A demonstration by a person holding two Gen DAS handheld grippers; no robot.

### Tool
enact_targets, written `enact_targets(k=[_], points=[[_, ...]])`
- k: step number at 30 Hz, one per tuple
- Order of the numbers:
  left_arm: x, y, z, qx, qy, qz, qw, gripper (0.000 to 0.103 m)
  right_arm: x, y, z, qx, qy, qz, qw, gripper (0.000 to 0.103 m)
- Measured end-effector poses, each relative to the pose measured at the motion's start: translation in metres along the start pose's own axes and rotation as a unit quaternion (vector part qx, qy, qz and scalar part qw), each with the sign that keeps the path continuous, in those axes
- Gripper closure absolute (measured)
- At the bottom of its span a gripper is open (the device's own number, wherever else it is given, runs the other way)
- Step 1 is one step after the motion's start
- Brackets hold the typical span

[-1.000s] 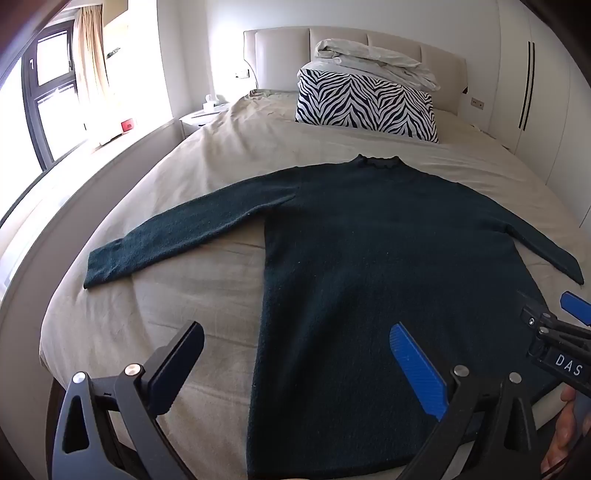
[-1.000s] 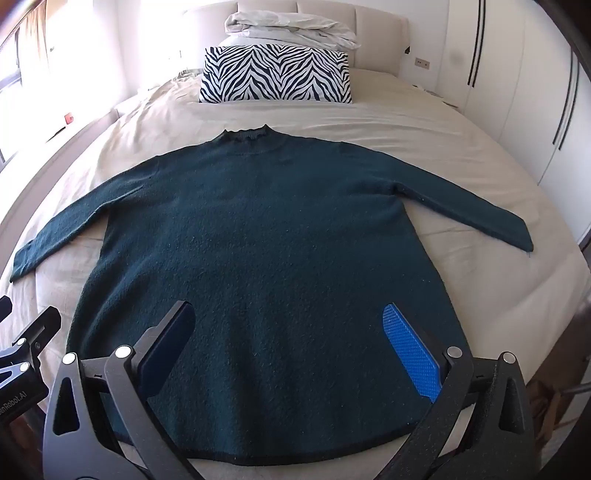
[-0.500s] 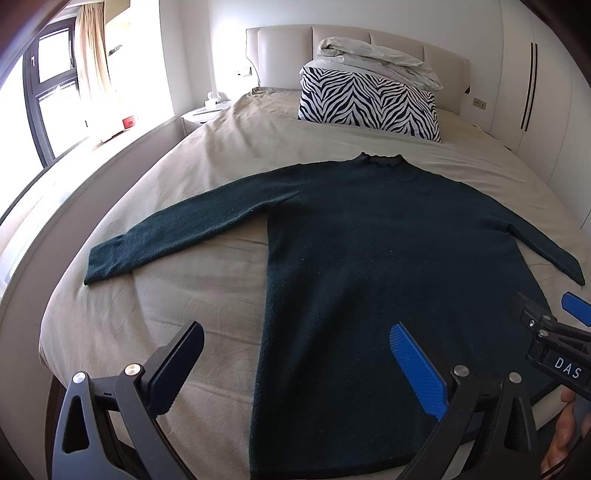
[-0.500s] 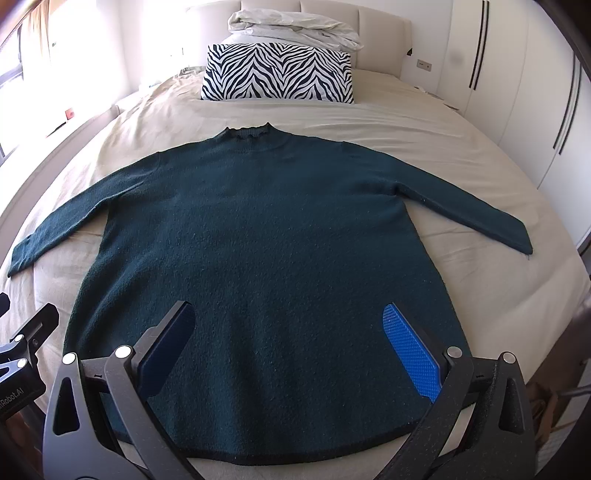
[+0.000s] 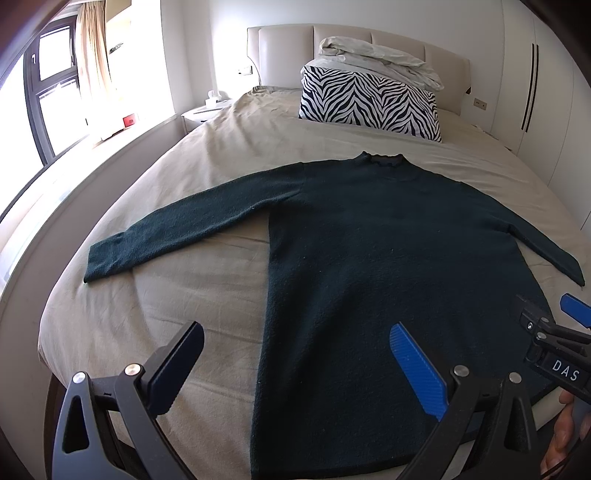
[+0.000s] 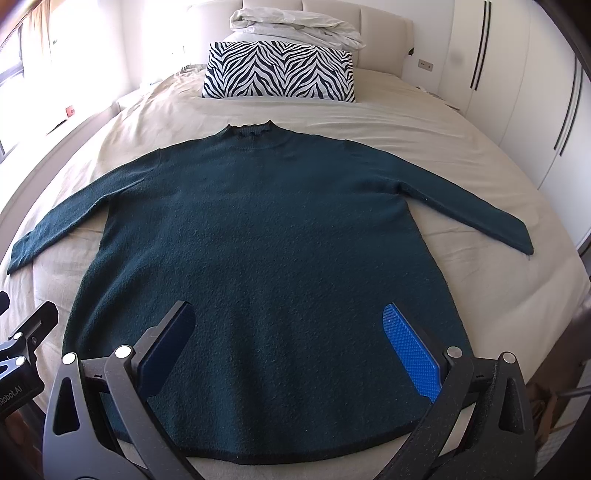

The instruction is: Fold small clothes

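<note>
Both grippers have drifted only a touch since a second ago, easing back a little so that the sweater sits slightly farther up in each view; nothing on the bed has shifted. The left gripper (image 5: 295,365) hangs over the near edge of the bed with its jaws spread wide and nothing between them, one finger over bare sheet, the blue one over the sweater's left flank. The right gripper (image 6: 295,347) hovers just beside it, likewise wide apart and holding nothing, both fingers above the hem region. Beneath them the dark green sweater (image 6: 258,240) lies flat on the beige bed (image 6: 424,133), collar pointing toward the headboard, both sleeves stretched out to the sides, its hem near the foot of the mattress. Beyond the collar, well apart from it, stands a zebra-print pillow (image 6: 279,72) with a crumpled pale duvet (image 6: 295,24) heaped on top.
</note>
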State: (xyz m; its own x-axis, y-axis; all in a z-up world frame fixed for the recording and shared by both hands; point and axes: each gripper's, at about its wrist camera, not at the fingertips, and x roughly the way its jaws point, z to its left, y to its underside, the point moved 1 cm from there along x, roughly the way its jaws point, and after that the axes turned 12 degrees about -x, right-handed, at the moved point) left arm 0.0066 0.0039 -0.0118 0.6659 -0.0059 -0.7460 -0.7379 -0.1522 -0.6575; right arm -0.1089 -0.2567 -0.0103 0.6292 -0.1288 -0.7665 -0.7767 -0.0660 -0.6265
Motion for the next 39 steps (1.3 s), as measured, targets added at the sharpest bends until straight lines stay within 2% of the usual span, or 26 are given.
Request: enact_targets(k=[39], points=[[0.000, 0.005, 0.005, -0.006, 0.001, 0.005, 1.0000, 0.000, 0.004, 0.007, 0.011, -0.004, 0.000, 0.004, 1.000, 0.000]])
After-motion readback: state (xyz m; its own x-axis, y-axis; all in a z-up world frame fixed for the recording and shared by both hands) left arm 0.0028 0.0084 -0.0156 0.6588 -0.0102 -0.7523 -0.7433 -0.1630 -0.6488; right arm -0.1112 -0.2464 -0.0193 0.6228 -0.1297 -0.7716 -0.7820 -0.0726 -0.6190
